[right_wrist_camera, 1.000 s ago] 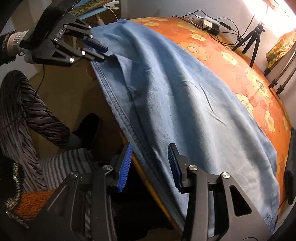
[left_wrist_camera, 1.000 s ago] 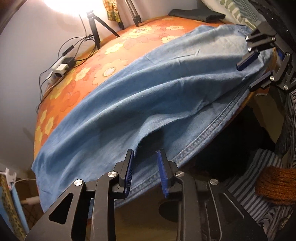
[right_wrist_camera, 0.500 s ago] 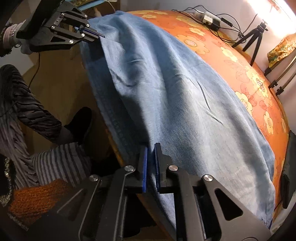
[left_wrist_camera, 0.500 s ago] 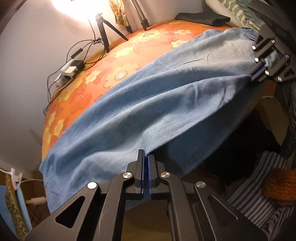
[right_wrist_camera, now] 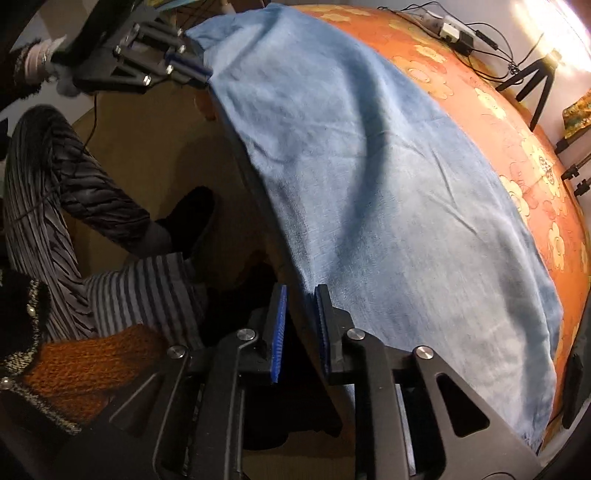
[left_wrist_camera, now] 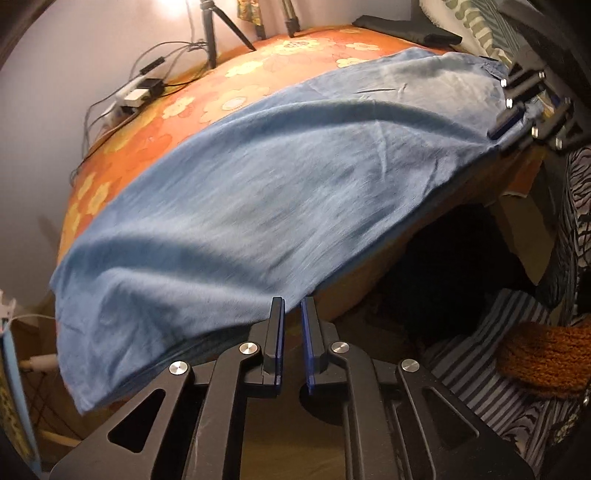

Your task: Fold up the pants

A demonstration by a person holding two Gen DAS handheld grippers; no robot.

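Left wrist view: my left gripper (left_wrist_camera: pixel 293 310) has its blue pads (left_wrist_camera: pixel 279 332) a narrow gap apart. Its jaws have just been easing open after a clamp, and I see nothing between them; the near edge of the pants (left_wrist_camera: pixel 258 206) hangs just in front of the fingertips, close to the left pad but not pinched. Beyond the tips the blue denim spreads long and flat across the table (left_wrist_camera: pixel 155 144), which wears an orange cloth with pale flowers, and the fabric's near side drapes over the table's edge. At the far right end of the pants I can see my right gripper (left_wrist_camera: pixel 511 123) at the cloth's edge, though whether it touches there I cannot tell. Farther back stand a tripod (left_wrist_camera: pixel 212 33) and a white power strip (left_wrist_camera: pixel 135 96) with cables.

In the right wrist view the right gripper (right_wrist_camera: pixel 301 325) also shows a small gap between its pads. These jaws too have just been opening a little, and the denim's folded edge runs down beside the right-hand pad rather than between the two. The pants (right_wrist_camera: pixel 388 192) stretch away up the table (right_wrist_camera: pixel 480 96), and the left gripper (right_wrist_camera: pixel 188 70) sits at their far corner. Below the table edge I see striped trouser legs (right_wrist_camera: pixel 122 291) and an orange knit sleeve (right_wrist_camera: pixel 88 365).
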